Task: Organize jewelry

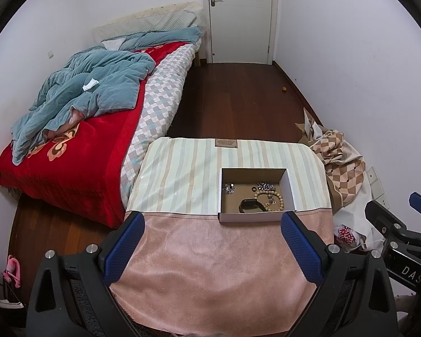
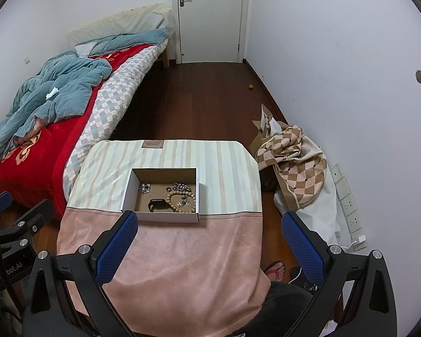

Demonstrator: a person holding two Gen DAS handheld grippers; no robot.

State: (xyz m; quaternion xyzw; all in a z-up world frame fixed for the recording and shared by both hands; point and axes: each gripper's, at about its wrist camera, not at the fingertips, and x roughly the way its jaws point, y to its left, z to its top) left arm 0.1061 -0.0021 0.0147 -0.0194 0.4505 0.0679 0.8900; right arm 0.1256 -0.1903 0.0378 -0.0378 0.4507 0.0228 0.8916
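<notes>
"DAS" on right gripper (image 1: 407,224), "bot.AI" on left gripper (image 2: 16,224)

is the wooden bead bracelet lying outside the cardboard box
No, the tan wooden bead bracelet lies inside the open white cardboard box, beside a black band.

The box's (image 1: 249,217) near wall is hiding the floor strip just behind it, and the small silvery pieces (image 1: 228,189) inside are showing too small to identify. The right gripper (image 1: 407,224) is running off the left view's edge, its fingertips unseen.
</notes>
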